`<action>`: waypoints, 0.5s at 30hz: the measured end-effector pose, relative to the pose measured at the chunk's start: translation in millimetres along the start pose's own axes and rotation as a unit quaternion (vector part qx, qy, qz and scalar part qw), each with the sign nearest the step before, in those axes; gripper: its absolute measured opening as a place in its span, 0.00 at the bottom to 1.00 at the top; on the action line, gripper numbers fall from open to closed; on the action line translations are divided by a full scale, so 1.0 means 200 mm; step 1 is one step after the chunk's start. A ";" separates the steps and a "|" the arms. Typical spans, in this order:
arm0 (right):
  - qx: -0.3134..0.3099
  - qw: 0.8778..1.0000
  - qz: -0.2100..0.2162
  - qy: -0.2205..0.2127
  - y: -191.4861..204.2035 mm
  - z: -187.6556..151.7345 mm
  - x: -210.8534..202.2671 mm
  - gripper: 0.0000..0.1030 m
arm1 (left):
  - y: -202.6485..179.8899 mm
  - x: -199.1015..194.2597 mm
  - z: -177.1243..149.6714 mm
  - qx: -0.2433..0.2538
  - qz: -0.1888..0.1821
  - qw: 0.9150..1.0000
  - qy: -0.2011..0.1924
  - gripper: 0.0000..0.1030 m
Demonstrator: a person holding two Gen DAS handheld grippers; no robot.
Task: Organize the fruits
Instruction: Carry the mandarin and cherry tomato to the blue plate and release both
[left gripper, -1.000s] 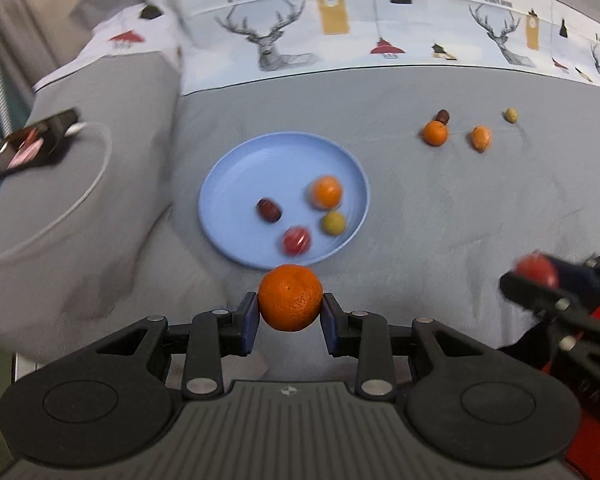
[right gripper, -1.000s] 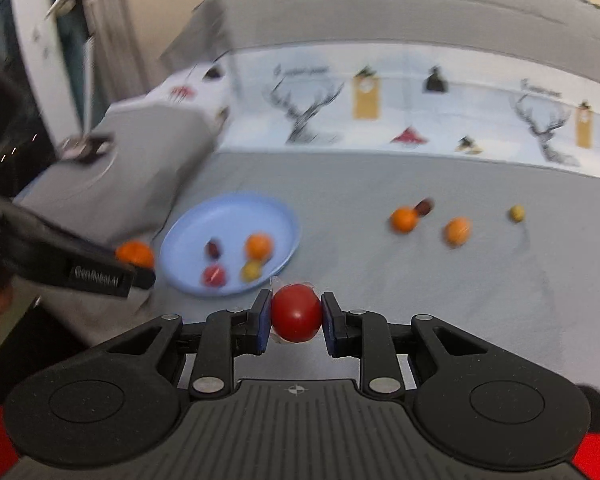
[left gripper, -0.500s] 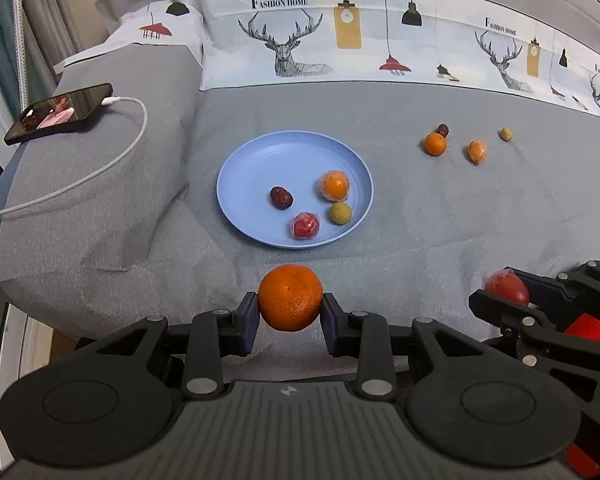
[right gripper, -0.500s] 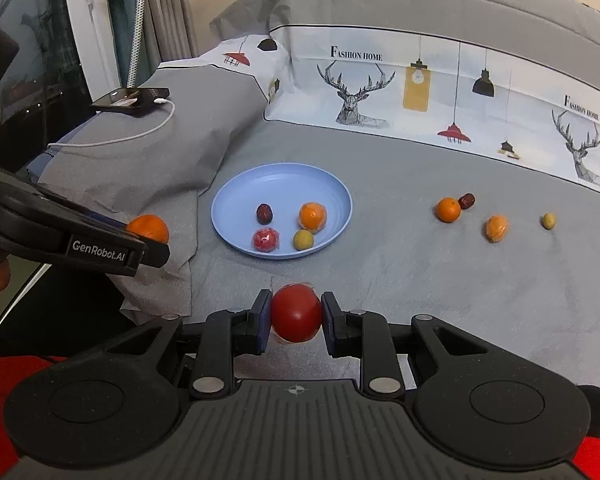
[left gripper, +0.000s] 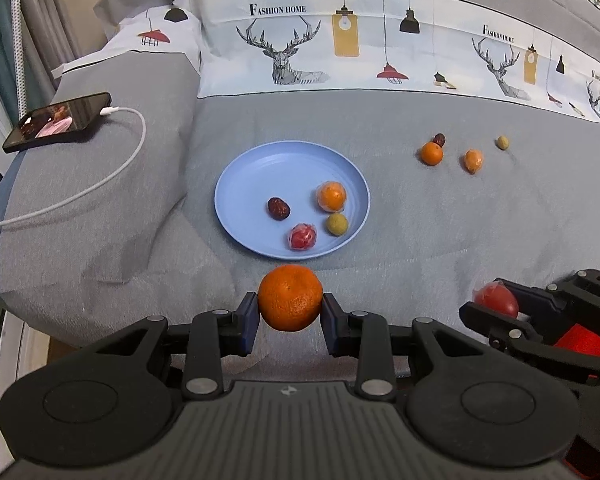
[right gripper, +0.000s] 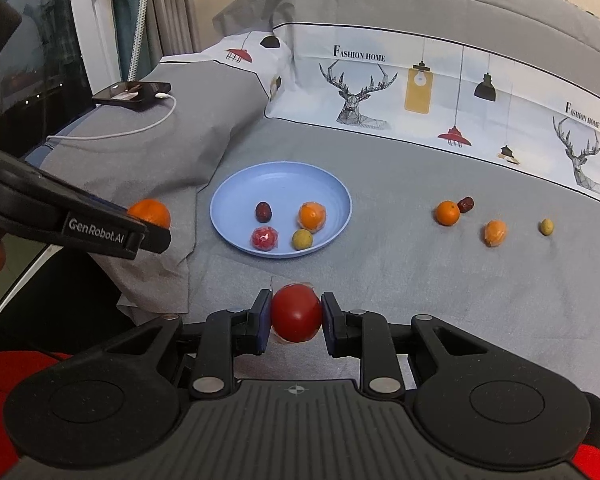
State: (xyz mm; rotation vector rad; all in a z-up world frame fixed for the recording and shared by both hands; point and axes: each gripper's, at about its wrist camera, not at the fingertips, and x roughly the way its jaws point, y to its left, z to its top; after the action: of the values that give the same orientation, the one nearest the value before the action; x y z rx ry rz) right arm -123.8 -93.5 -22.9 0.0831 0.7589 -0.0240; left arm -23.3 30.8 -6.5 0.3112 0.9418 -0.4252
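My left gripper (left gripper: pixel 290 313) is shut on an orange mandarin (left gripper: pixel 290 297), held above the bed's near edge, in front of the blue plate (left gripper: pixel 260 164). My right gripper (right gripper: pixel 296 316) is shut on a red tomato (right gripper: pixel 296 312), also short of the plate (right gripper: pixel 276 178). The plate holds a dark date (left gripper: pixel 278 208), a wrapped orange fruit (left gripper: pixel 331 197), a wrapped red fruit (left gripper: pixel 302 237) and a small green fruit (left gripper: pixel 337 224). To the right on the grey bedspread lie an orange (left gripper: pixel 431 153), a date (left gripper: pixel 439 139), a wrapped orange fruit (left gripper: pixel 473 160) and a small green fruit (left gripper: pixel 502 143).
A phone (left gripper: pixel 58 121) with a white charging cable (left gripper: pixel 112 168) lies on the grey pillow at the left. A patterned pillow strip (left gripper: pixel 340 60) runs along the back. The bed edge drops off at the near left (left gripper: pixel 20 344).
Both grippers have pulled back from the plate and steadied, each still holding its fruit. The plate and loose fruits have not moved.
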 end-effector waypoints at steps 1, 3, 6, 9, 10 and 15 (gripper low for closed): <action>-0.002 1.000 -0.001 0.000 0.00 0.01 0.00 0.26 | 0.00 0.00 0.01 0.000 0.000 1.000 -0.002 0.35; -0.005 1.000 -0.002 -0.003 0.00 0.03 0.00 0.26 | 0.00 0.01 0.04 0.003 0.005 1.000 -0.004 0.35; -0.008 1.000 -0.007 -0.026 -0.02 0.05 -0.02 0.26 | 0.01 0.03 0.07 0.003 0.004 1.000 -0.008 0.35; -0.007 1.000 -0.008 -0.012 -0.03 0.06 0.01 0.26 | 0.02 0.05 0.09 -0.009 0.000 1.000 -0.012 0.35; -0.007 1.000 -0.007 -0.008 -0.03 0.07 0.02 0.26 | 0.03 0.05 0.10 -0.012 -0.001 1.000 -0.012 0.35; -0.005 1.000 -0.014 -0.008 -0.03 0.11 0.07 0.26 | 0.06 0.11 0.14 -0.007 0.001 1.000 -0.013 0.35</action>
State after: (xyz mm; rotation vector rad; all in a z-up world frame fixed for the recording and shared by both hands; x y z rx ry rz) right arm -98.5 -100.3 -16.9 0.0624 0.7437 -0.0471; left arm 13.1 24.7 -7.6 0.2936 0.9191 -0.4192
